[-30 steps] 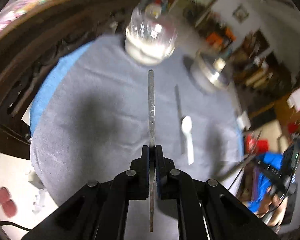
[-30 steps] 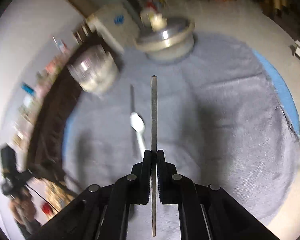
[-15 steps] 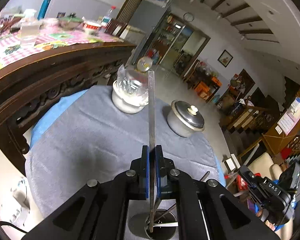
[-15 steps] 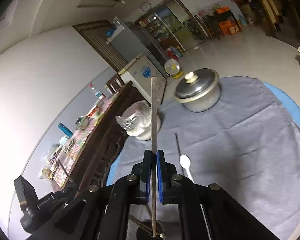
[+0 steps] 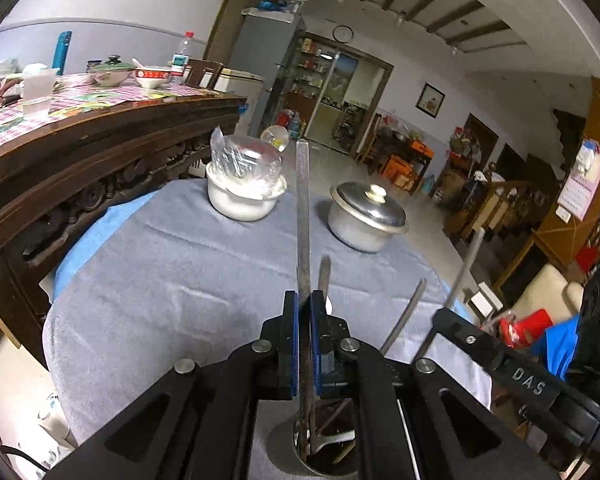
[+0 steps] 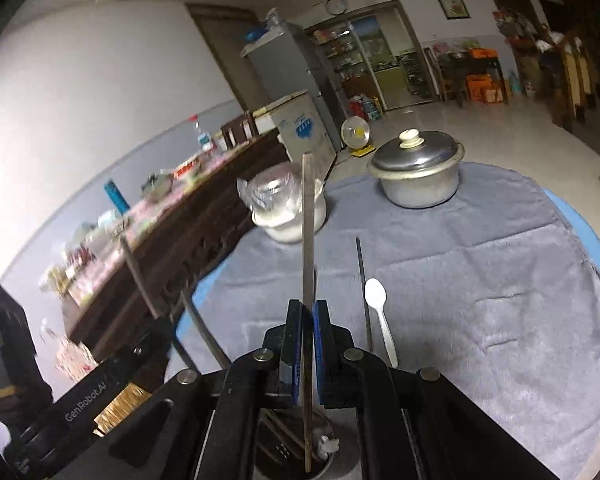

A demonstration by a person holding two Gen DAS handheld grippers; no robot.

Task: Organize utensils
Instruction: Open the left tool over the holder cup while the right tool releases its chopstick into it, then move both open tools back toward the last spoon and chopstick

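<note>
Both wrist cameras look forward and slightly downward along black gripper fingers, close above a grey cloth-covered table (image 5: 172, 280) (image 6: 480, 280); both share the lidded metal pot (image 5: 366, 216) (image 6: 418, 176) at upper centre.

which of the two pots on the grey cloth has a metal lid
The right-hand pot with the knobbed metal lid; the white pot beside it is covered only with clear plastic.

Chopstick (image 5: 302, 216) clamped upright betw. left jaws, lower end in utensil cup (image 5: 288, 450) below jaws, wrapped bowl (image 5: 244, 192) ahead-left, lidded pot (image 5: 366, 216) ahead-right, spoon (image 6: 380, 312) laid on cloth (image 6: 480, 272) right of right jaws
</note>
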